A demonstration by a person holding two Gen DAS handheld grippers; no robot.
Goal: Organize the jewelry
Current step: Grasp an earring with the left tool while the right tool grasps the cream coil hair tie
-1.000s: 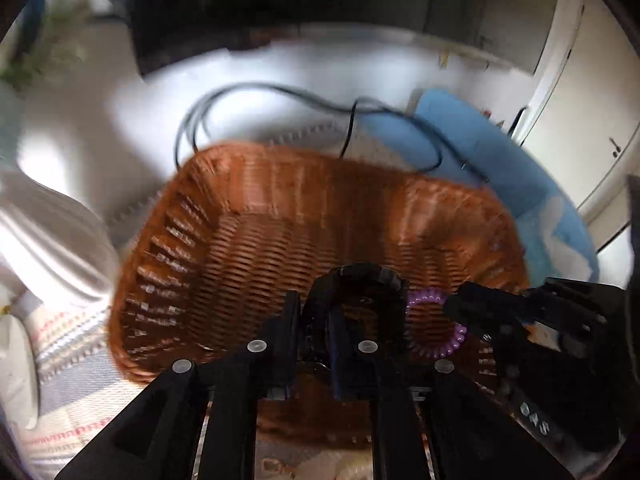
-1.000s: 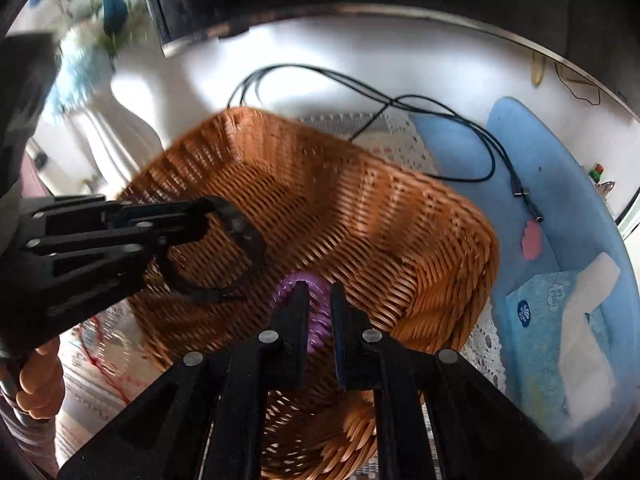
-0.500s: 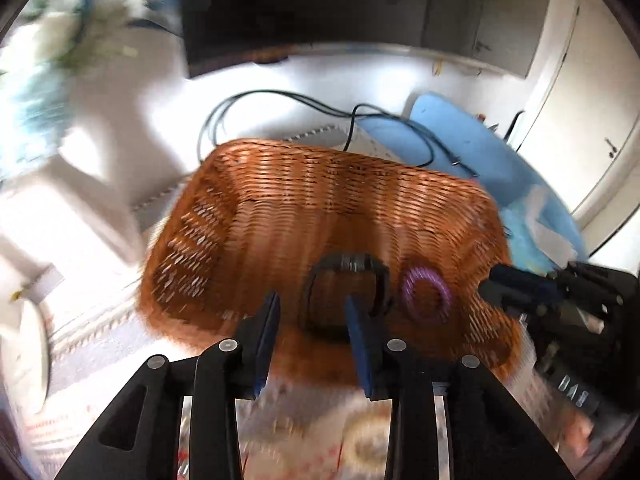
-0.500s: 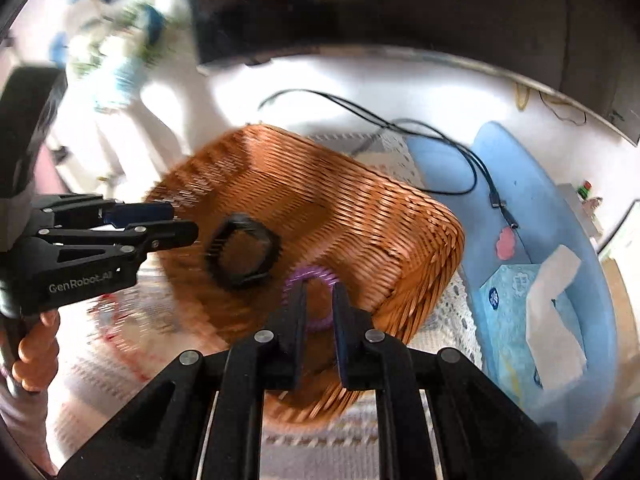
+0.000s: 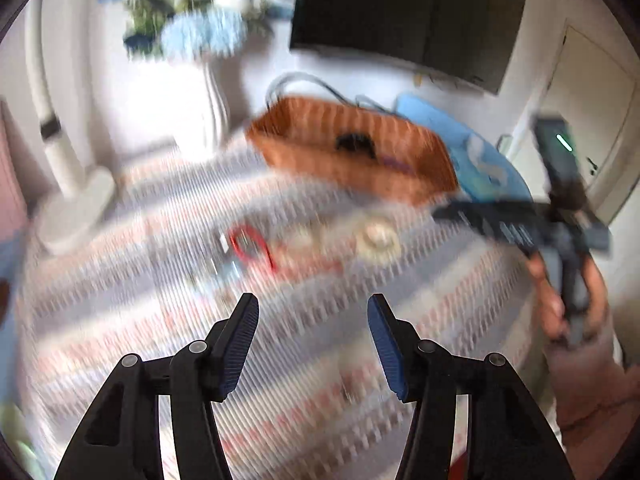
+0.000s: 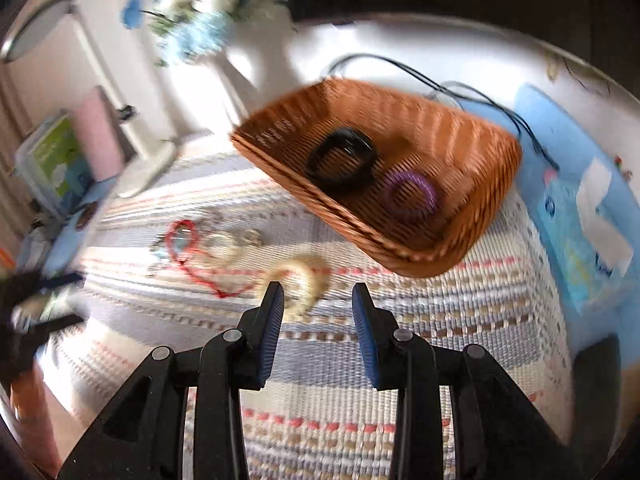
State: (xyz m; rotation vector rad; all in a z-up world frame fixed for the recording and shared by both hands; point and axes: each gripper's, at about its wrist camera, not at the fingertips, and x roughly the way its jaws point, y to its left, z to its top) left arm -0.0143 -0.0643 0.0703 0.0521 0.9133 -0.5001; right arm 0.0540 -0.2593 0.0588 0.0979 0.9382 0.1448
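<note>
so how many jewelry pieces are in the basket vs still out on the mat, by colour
In the wicker basket:
black band: 1
purple coil ring: 1
On the striped mat:
red cord: 1
cream ring: 1
pale, too blurred to count: some
Clear total: 4

Left claw [image 5: 313,336] parted, empty, blurred wicker basket [image 5: 352,148] perhaps beyond

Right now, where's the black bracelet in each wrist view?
Left wrist: black bracelet upper centre, blurred, inside the wicker basket.
Right wrist: upper centre, at, on the basket's floor, left of the purple bracelet.
Shared landmark: the blue flowers, upper left in both views.
</note>
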